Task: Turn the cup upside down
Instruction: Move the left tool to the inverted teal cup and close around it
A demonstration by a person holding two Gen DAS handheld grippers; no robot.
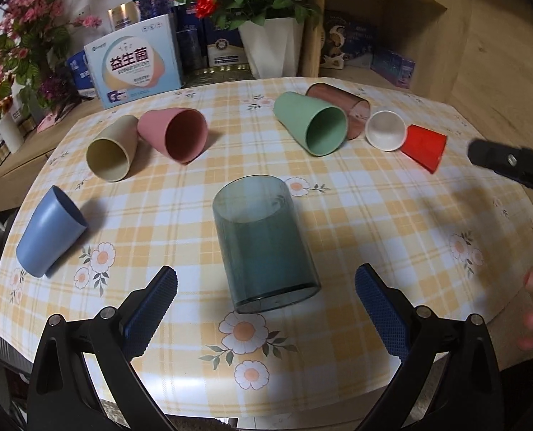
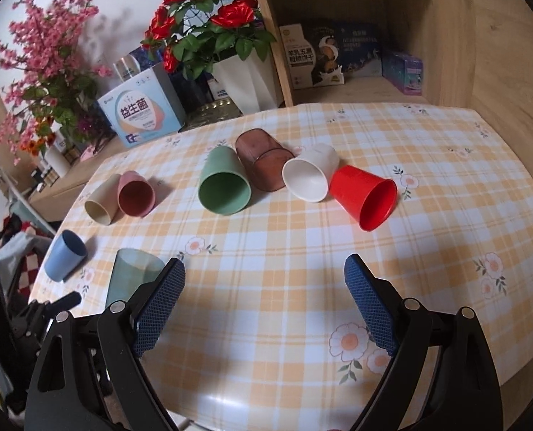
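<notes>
A glossy plaid cloth covers the table (image 1: 392, 222). The clear teal cup (image 1: 264, 248), smooth and cylindrical, lies on its side, empty, just ahead of the left gripper (image 1: 266, 305). Both it and the right gripper (image 2: 264, 305) gape wide, textured blue pads (image 2: 160, 309) holding nothing.

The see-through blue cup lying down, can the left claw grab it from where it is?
Probably yes. The see-through blue cup lies on its side straight ahead of the open left claw, between its fingers' line, and nothing sits between them on the tablecloth.
</notes>
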